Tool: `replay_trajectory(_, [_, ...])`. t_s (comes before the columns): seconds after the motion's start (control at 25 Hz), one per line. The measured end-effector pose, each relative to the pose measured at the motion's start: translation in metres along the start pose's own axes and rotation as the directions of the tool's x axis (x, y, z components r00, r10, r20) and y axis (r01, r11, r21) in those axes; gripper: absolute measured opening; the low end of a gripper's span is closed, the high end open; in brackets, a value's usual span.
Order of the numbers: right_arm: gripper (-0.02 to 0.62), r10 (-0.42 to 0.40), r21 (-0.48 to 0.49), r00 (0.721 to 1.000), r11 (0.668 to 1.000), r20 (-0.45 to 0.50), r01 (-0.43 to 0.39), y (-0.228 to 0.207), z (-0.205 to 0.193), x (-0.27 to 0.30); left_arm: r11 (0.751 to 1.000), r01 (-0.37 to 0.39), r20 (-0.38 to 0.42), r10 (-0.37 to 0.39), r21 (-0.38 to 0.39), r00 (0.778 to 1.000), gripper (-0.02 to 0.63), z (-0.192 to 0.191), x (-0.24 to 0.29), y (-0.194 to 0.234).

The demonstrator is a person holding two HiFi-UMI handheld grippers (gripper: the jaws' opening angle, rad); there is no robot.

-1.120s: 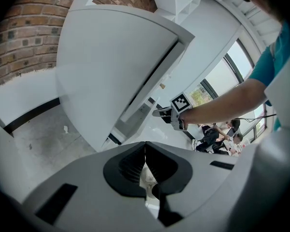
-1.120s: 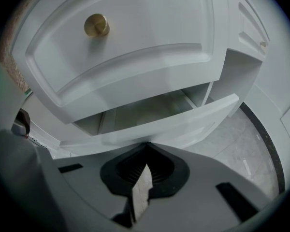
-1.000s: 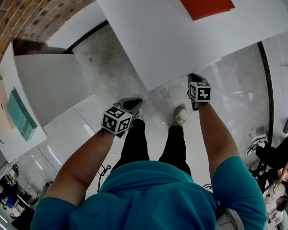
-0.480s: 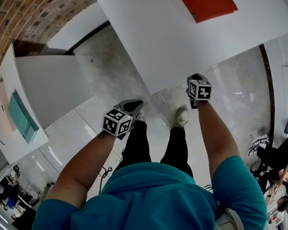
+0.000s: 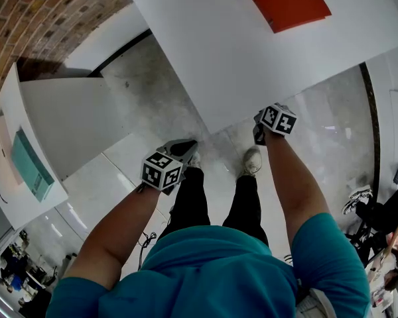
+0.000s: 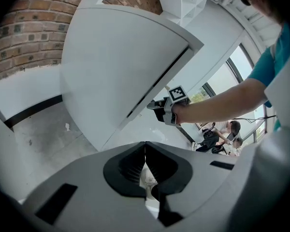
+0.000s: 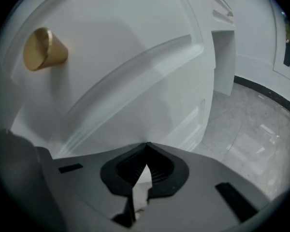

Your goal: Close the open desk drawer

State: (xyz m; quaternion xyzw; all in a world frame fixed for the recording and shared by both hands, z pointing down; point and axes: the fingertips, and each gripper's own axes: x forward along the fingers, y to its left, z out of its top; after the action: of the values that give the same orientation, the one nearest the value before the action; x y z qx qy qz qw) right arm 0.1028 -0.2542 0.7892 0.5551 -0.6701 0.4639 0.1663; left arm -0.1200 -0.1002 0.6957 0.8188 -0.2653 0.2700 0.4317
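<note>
The white desk (image 5: 252,52) fills the top of the head view. My right gripper (image 5: 257,132) is at the desk's front edge, jaws shut on nothing. In the right gripper view, a white panelled drawer front (image 7: 135,71) with a gold knob (image 7: 43,50) stands close before the shut right gripper (image 7: 147,146); I cannot tell whether they touch. My left gripper (image 5: 184,146) hangs lower, above the floor, shut and empty. In the left gripper view, a dark gap (image 6: 157,83) runs under the desk top, with the right gripper (image 6: 157,106) beside it.
A red sheet (image 5: 285,2) lies on the desk. A white cabinet (image 5: 73,121) stands at the left, with a teal item (image 5: 30,164) on a white surface beside it. The person's shoes (image 5: 251,159) are on the grey floor by the desk. People sit at the far right.
The right gripper has moved slightly up toward the desk's front edge and its marker cube has turned. The left gripper has hardly moved.
</note>
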Motion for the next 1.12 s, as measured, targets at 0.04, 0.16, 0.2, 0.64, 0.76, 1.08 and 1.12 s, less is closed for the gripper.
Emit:
replay_trajectory(0.04, [0.02,-0.001,0.004,1.0,1.0,0.001,0.001,0.001,0.001,0.0,1.0,0.0,0.0,0.0,-0.001,1.0,0.015,0.0,0.0,0.0])
replay_trajectory(0.16, [0.02,-0.002,-0.005,1.0,1.0,-0.001,0.002,-0.003,0.0,0.001,1.0,0.0,0.0,0.0,-0.003,1.0,0.015,-0.001,-0.001,0.0])
replay_trajectory(0.2, [0.02,-0.002,-0.007,1.0,1.0,-0.001,0.002,-0.004,0.0,0.001,1.0,0.0,-0.001,0.0,-0.003,1.0,0.015,-0.001,-0.001,0.0])
replay_trajectory(0.64, [0.021,0.005,-0.067,1.0,0.998,-0.025,-0.007,-0.001,-0.002,0.001,1.0,0.005,0.006,-0.005,0.01,1.0,0.015,0.004,0.0,-0.005])
replay_trajectory(0.76, [0.021,0.005,-0.08,0.999,0.997,-0.049,-0.009,0.005,-0.011,-0.002,1.0,0.007,0.007,-0.008,0.012,1.0,0.015,0.003,0.0,-0.01])
replay_trajectory(1.08, [0.021,0.003,-0.141,0.993,0.99,-0.119,-0.02,0.009,-0.052,-0.041,1.0,-0.003,0.033,0.002,0.026,0.999,0.015,0.005,-0.015,-0.028])
replay_trajectory(1.12, [0.021,0.002,-0.145,0.992,0.989,-0.123,-0.02,0.007,-0.055,-0.048,1.0,-0.007,0.04,0.006,0.026,0.999,0.015,0.006,-0.018,-0.03])
